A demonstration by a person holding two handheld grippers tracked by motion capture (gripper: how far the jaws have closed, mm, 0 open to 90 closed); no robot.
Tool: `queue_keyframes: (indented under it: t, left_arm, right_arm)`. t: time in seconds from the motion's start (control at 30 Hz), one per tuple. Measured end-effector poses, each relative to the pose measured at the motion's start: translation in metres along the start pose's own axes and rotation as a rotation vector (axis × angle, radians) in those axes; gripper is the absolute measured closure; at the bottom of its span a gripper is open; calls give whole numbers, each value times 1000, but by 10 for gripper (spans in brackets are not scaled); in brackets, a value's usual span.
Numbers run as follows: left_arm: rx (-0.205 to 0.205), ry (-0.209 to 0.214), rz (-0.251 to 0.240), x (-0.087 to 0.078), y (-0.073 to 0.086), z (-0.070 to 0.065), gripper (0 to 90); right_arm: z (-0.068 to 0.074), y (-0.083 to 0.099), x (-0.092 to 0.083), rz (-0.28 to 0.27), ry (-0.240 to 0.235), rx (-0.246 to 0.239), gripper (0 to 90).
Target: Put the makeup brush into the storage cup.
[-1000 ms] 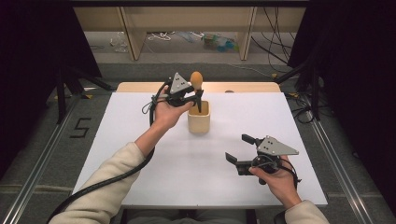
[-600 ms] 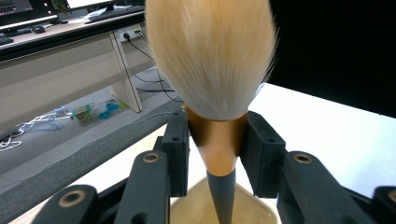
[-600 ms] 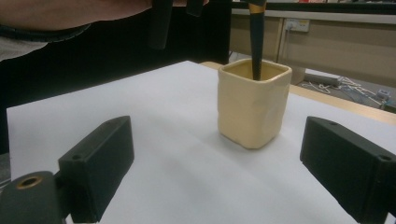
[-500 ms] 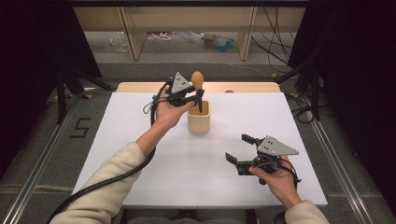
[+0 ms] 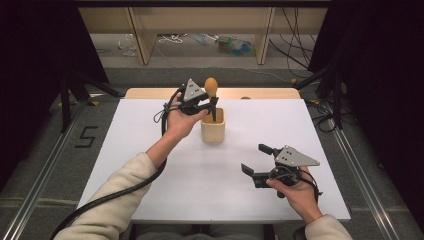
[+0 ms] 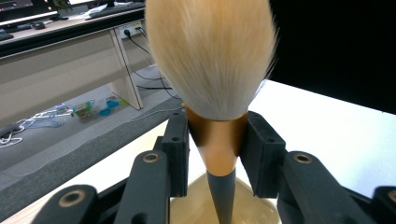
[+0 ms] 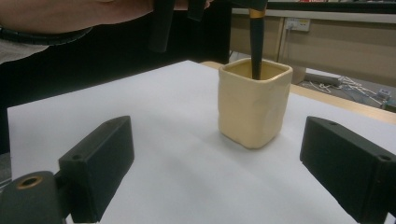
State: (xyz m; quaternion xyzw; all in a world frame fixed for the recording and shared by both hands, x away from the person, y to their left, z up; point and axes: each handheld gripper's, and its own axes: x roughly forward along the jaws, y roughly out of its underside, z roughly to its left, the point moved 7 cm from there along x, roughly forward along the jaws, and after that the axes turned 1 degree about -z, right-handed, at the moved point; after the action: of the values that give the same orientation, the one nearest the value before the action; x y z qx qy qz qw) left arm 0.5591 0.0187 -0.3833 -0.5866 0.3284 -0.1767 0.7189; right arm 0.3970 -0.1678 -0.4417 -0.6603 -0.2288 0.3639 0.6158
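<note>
The left gripper (image 5: 209, 102), held above the far middle of the white bench (image 5: 150, 145), pinches a makeup brush (image 6: 217, 149) by its copper ferrule, the two black pads pressed against either side just below the pale bristle head. The brush stands upright, bristles up, and its dark tapered handle reaches down into the cream square cup (image 5: 213, 126), which rests on the bench near the far edge, about midway along it. In the right gripper view the handle (image 7: 256, 44) passes inside the cup's rim (image 7: 254, 70); whether its tip touches the bottom cannot be told. The right gripper (image 5: 260, 162) rests low near the bench's near right corner, its jaws spread and empty, aimed toward the cup and well apart from it. The step in hand appears to be either setting the brush into the cup or drawing it out; the stance alone does not decide between these. If placing, the next move calls for lowering until the handle seats, then spreading the jaws without tipping the light cup. If lifting out, it calls for a straight upward pull clear of the rim.
</note>
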Motion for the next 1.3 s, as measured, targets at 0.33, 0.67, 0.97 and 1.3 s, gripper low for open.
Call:
queue_keyframes:
  t: [0.33,0.67,0.97,1.3]
  left_arm:
    - [-2,-4,9,2,5,2,648]
    - [-11,-7,15,4,9,2,648]
    - [-16,-6,22,5,13,2,648]
    - [-21,-11,25,7,15,4,648]
  right_arm:
    - [0,1,-1,10,7,1,109]
    - [0,1,0,9,6,0,110]
    - [0,1,0,10,6,1,112]
    - [-1,1,-1,14,10,4,112]
